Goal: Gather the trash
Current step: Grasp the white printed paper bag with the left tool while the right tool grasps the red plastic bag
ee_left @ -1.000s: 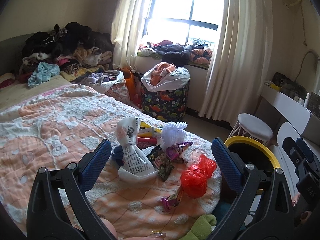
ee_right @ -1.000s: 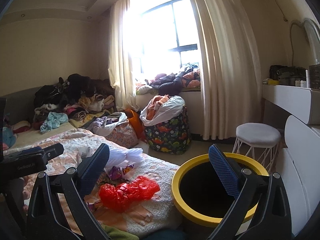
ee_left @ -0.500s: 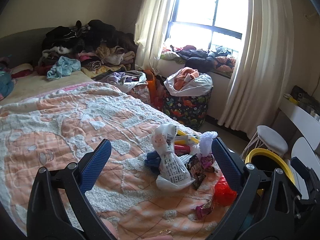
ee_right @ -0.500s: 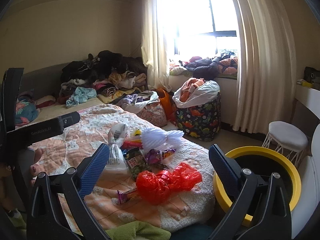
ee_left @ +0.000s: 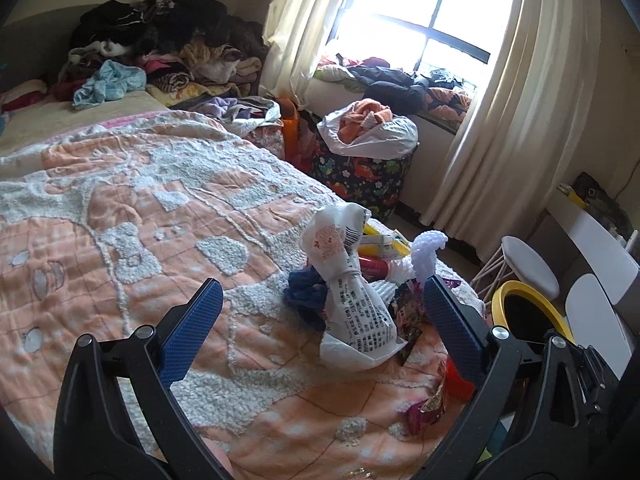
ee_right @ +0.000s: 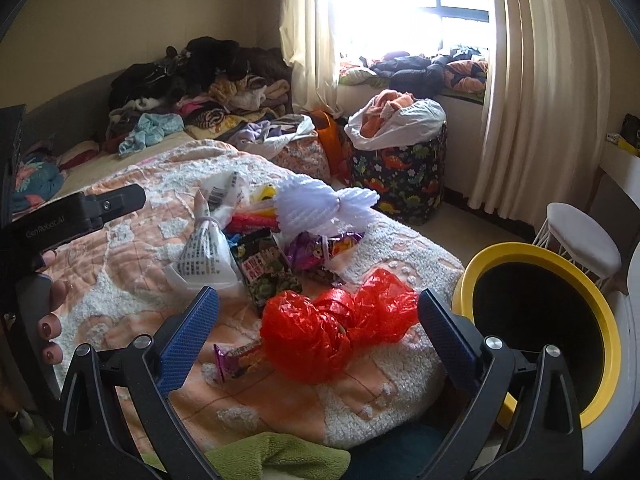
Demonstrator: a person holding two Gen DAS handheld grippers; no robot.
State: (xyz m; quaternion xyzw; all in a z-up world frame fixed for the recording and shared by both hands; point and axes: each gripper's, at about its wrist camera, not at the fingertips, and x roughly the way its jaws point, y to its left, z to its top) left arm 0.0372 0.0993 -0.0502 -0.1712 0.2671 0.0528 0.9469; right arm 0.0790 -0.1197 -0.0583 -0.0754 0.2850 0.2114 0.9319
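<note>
Crumpled red plastic bag (ee_right: 336,334) lies crosswise just ahead between my wide-open, empty right tongs (ee_right: 318,336), nearer than my open, empty left tongs (ee_left: 320,328).

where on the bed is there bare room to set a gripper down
Free: the wide stretch of orange quilt between the clothes pile and the trash, left of the white printed bag. Crowded: the bed corner by the yellow bin, where the red plastic bag, snack wrappers and white foam net lie.

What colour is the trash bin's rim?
Yellow, with a black inside; the trash bin shows best in the right wrist view.
</note>
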